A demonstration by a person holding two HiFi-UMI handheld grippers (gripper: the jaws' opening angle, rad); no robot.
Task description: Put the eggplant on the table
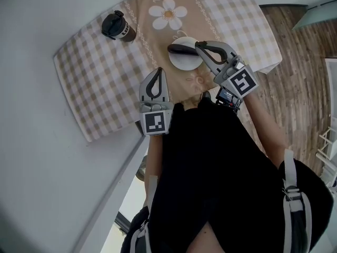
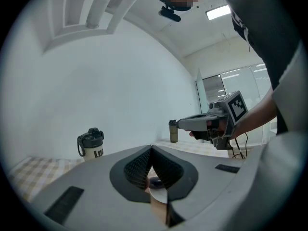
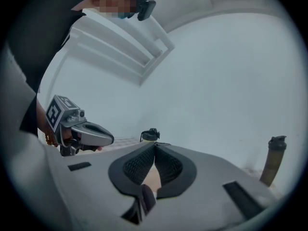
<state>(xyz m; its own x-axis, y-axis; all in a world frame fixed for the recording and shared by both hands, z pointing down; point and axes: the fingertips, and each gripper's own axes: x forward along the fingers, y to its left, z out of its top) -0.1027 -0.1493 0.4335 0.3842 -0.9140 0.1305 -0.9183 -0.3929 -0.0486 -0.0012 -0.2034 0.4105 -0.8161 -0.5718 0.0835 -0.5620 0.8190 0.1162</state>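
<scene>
A dark purple eggplant [image 1: 180, 50] lies on a white plate [image 1: 179, 63] on the checked tablecloth [image 1: 105, 78]. My right gripper [image 1: 199, 45] hovers at the plate's right rim with its tips just beside the eggplant's end; its jaws are shut with nothing between them. In the right gripper view the jaws meet at the tips, and a bit of the eggplant [image 3: 147, 197] shows below through the gap. My left gripper [image 1: 158, 70] is shut and empty, nearer me and to the left of the plate. Its view shows the plate [image 2: 158, 194] and the other gripper [image 2: 179, 124].
A black-lidded flask [image 1: 117, 26] stands on the cloth at the far left. A slim dark bottle [image 3: 272, 160] stands at the table's far right end. The cloth has a daisy print [image 1: 168, 13]. A wooden floor [image 1: 300, 88] lies to the right of the table.
</scene>
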